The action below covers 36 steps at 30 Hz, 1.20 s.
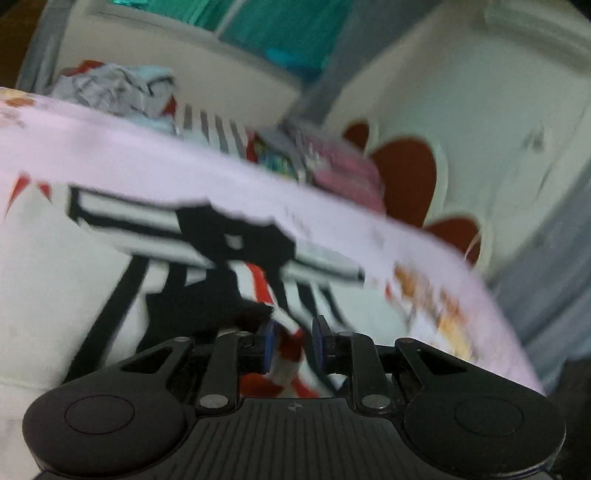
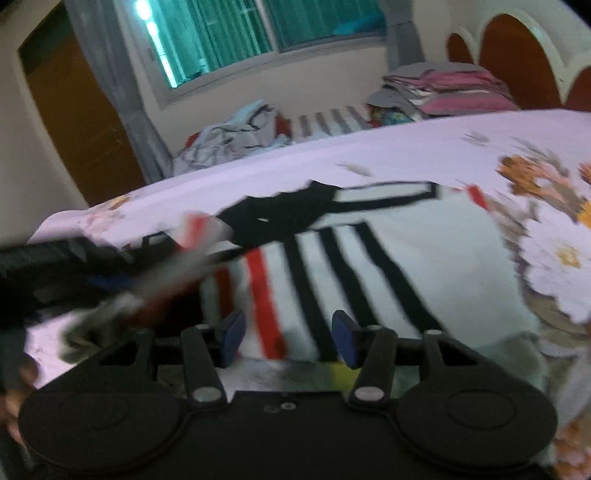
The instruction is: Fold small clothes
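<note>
A small white garment with black and red stripes [image 2: 388, 258] lies on the floral pink bedsheet [image 2: 406, 155]. It also shows in the left wrist view [image 1: 74, 258]. My left gripper [image 1: 291, 347] has its blue pads a little apart with a red-and-white fold of the garment [image 1: 286, 363] between them. In the right wrist view the left gripper [image 2: 74, 273] is a blurred dark shape at the garment's left edge. My right gripper [image 2: 288, 339] is open and empty just over the near edge of the garment.
A crumpled pile of clothes [image 2: 236, 136] and a folded stack [image 2: 443, 92] sit at the far side of the bed. A window [image 2: 258, 33] and a wooden door [image 2: 74, 118] are behind. A red-and-white headboard [image 1: 406, 181] stands beyond the bed.
</note>
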Available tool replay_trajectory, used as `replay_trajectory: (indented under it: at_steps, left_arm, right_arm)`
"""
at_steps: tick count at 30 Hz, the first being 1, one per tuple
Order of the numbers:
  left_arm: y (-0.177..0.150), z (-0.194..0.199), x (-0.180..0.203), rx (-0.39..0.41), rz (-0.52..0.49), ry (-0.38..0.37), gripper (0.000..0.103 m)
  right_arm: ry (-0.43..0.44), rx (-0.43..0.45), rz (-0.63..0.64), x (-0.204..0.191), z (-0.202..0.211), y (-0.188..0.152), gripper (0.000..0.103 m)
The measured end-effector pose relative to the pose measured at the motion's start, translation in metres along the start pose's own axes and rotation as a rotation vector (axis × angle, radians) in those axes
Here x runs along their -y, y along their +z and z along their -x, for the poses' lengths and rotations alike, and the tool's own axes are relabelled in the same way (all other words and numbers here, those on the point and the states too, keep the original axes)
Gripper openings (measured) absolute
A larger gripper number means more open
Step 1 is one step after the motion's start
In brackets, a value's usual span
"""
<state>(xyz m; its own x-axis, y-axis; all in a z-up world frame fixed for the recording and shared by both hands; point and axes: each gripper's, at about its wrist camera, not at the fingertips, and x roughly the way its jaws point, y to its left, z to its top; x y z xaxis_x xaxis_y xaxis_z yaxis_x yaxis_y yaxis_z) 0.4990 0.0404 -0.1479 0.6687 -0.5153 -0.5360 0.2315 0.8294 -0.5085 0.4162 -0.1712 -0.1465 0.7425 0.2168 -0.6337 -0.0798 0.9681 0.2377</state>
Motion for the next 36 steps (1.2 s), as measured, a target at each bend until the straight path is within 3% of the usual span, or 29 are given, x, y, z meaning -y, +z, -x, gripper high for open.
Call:
replay_trajectory:
  at_steps: [1,2,3,5,8,13,19,20,22,23,27,28,29,30,32,36]
  left_arm:
    - [-0.003,-0.004,0.004,-0.027,-0.009,0.006,0.024]
    - [-0.005,-0.006,0.006,-0.048,-0.011,0.025,0.047]
    - [-0.005,-0.005,0.007,-0.052,-0.008,0.044,0.077]
    - [-0.004,0.009,0.011,-0.005,-0.029,0.069,0.086]
    - [-0.009,0.039,0.015,0.017,-0.096,0.116,0.086]
    - [-0.017,0.084,-0.026,0.064,-0.126,0.264,0.086]
    - [-0.038,0.106,-0.069,0.053,-0.126,0.451,0.086]
    - [-0.04,0.105,-0.074,0.048,-0.131,0.472,0.086]
    - [-0.043,0.096,-0.082,0.03,-0.143,0.496,0.086]
    - [-0.044,0.091,-0.086,0.019,-0.145,0.503,0.086]
    - [-0.041,0.083,-0.101,0.03,-0.113,0.527,0.085]
    - [-0.039,0.079,-0.102,0.051,-0.106,0.541,0.085]
    - [-0.037,0.08,-0.107,0.068,-0.083,0.552,0.071]
    - [-0.035,0.08,-0.112,0.07,-0.06,0.549,0.066]
    - [-0.034,0.078,-0.117,0.072,-0.048,0.528,0.066]
    - [-0.038,0.073,-0.115,0.069,-0.073,0.53,0.062]
  right_arm:
    - [-0.001,-0.003,-0.007,0.005,0.002,-0.001,0.054]
    - [0.003,-0.002,-0.012,0.009,0.003,-0.002,0.056]
    - [0.007,0.0,-0.016,0.011,0.005,-0.003,0.058]
    - [0.016,0.004,-0.016,0.013,0.006,-0.003,0.06]
    - [0.041,0.004,-0.001,0.007,0.004,-0.002,0.061]
    - [0.083,-0.009,0.093,-0.024,-0.007,0.001,0.062]
    - [0.032,-0.047,0.18,-0.052,-0.046,0.006,0.061]
    - [0.02,-0.055,0.189,-0.054,-0.051,0.008,0.058]
    - [0.025,-0.067,0.182,-0.054,-0.058,0.01,0.04]
    - [0.017,-0.073,0.164,-0.053,-0.061,0.012,0.026]
    - [0.039,-0.033,0.102,-0.045,-0.052,0.023,0.009]
    - [0.044,-0.008,0.085,-0.041,-0.046,0.026,0.008]
    - [0.043,0.015,0.066,-0.036,-0.04,0.029,0.008]
    - [0.029,0.039,0.05,-0.031,-0.033,0.031,0.007]
    - [0.003,0.058,0.01,-0.016,-0.025,0.032,0.007]
    - [-0.035,-0.048,-0.122,0.023,-0.037,0.015,0.008]
